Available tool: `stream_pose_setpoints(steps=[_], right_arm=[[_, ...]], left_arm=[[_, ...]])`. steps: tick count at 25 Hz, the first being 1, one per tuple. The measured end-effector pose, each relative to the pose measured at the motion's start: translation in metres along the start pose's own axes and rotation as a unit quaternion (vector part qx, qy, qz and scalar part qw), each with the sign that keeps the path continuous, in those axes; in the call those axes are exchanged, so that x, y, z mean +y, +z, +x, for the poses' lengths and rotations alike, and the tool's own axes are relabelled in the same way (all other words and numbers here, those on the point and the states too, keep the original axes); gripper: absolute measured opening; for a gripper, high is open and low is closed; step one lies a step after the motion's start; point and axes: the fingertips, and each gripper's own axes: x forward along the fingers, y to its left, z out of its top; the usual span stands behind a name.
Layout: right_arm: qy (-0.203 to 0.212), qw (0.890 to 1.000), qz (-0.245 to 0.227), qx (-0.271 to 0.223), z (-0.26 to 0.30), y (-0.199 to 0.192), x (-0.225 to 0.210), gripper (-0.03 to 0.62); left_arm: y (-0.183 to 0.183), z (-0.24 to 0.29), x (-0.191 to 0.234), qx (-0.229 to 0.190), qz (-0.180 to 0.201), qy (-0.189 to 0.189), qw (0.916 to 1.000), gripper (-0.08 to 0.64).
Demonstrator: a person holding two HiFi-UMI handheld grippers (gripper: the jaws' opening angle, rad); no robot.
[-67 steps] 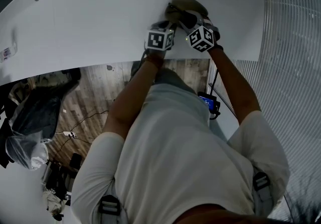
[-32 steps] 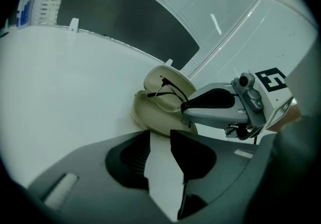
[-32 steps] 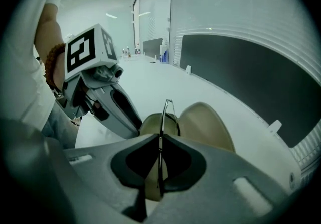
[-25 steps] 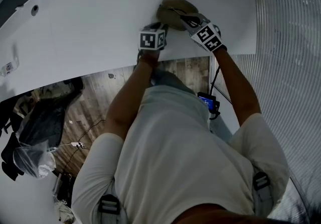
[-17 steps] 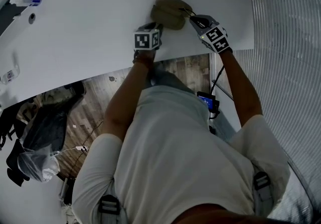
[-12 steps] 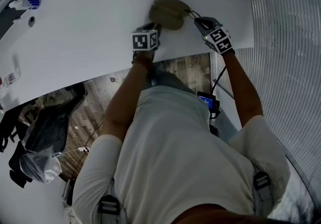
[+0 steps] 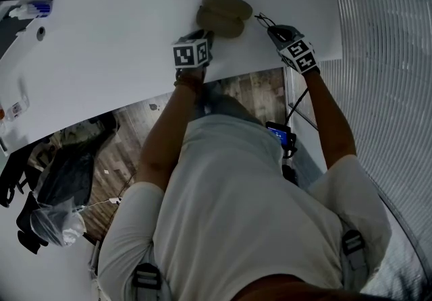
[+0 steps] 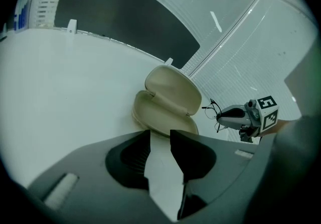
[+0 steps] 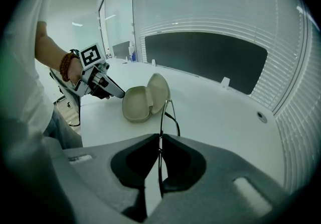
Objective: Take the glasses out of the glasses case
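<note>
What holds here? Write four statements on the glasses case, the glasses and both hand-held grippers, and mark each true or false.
1. The glasses case lies open on the table. True.
2. The glasses lie inside the case. False: they are out of it, off to its side.
3. The right hand-held gripper is shut on the glasses. True.
4. The left hand-held gripper clamps the case's lid. False: its jaws stand apart with only table between them, the case just ahead.
</note>
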Motion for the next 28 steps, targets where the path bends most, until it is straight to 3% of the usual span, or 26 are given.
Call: stream_pose_setpoints(steps=[28], right_arm=[[0.026,0.999,0.022,0.024,0.026,-0.03,-0.005,0.026]], left_arm=[[0.001,-0.003,0.0,-0.003,-0.009,0.001,1.0,0.133]])
